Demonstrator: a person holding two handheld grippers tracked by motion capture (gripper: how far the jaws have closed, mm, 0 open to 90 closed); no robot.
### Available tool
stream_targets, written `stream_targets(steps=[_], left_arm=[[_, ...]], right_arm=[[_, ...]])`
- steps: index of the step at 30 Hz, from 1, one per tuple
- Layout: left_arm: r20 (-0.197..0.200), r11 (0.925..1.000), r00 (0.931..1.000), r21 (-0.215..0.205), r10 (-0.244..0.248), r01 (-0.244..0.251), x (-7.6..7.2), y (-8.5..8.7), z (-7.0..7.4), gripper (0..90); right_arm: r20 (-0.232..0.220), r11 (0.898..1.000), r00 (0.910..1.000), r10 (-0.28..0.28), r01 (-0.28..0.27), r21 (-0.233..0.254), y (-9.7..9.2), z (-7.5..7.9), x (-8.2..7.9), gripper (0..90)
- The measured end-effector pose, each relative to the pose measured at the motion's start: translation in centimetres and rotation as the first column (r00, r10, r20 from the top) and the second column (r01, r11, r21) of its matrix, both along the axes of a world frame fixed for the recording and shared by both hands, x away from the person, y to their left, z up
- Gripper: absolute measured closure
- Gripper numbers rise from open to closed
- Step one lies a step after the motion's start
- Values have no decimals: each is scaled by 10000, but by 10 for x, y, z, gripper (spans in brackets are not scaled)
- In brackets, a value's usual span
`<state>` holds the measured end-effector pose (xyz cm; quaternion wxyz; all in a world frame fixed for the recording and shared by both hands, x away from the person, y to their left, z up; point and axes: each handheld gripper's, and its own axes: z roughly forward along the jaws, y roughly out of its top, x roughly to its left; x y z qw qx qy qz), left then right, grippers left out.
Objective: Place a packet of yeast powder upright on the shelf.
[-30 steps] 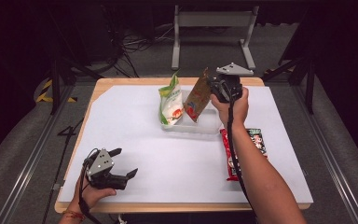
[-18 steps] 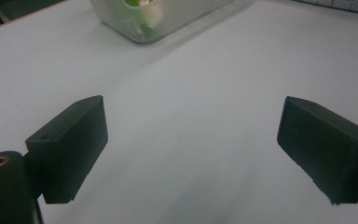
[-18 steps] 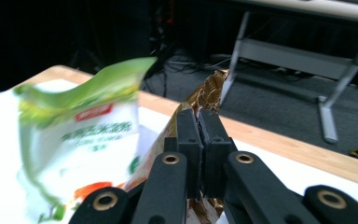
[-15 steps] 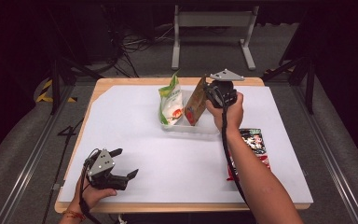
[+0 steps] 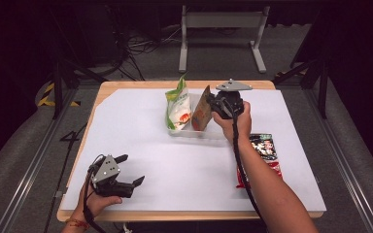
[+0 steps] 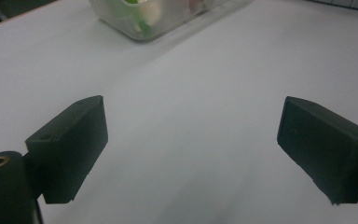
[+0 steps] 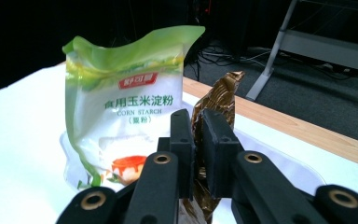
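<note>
Left gripper [image 5: 128, 183] idle near front edge, jaws spread wide. Right gripper [image 7: 196, 140] pinched brown pouch [image 7: 216, 112], jaws just easing apart, over clear tray [image 5: 194, 132]. Behind: green bag [image 7: 130, 112] reading "CORN STARCH". Red packet [image 5: 262, 158] rightward.

A green-and-white corn starch bag [image 7: 121, 107] stands upright just to the left of the right gripper [image 5: 209, 106]. A red-and-black snack packet [image 5: 264, 151] lies flat on the white table cover [image 5: 141, 141], nearer the person than that gripper. A grey metal stand [image 5: 221, 22] sits on the floor well beyond it.
</note>
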<state>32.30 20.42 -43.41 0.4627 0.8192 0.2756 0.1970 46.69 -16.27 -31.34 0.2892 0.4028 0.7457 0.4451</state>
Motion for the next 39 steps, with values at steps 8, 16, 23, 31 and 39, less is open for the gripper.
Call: stream_targets(steps=[8,16,23,31,39], left_arm=[[-79,10000,10000,55,4,-4,0,-1,-1,94],[-116,9999,9999,120,-16,17,1,-2,-2,94],[-151,9999,9999,94,-72,74,4,-1,-3,94],[-115,9998,9999,158,-104,106,4,-2,-3,94],[-156,9996,9997,244,-169,173,4,-2,-4,94]], right_arm=[[-92,9982,9982,588,-590,-134,-1,-1,-3,790],[13,9955,9960,898,-897,-300,-2,-3,-3,766],[157,9950,9955,938,-931,-372,-4,-6,-2,761],[133,9949,9954,952,-947,-340,-6,-8,0,736],[177,9929,9951,978,-963,-692,-9,-9,0,699]])
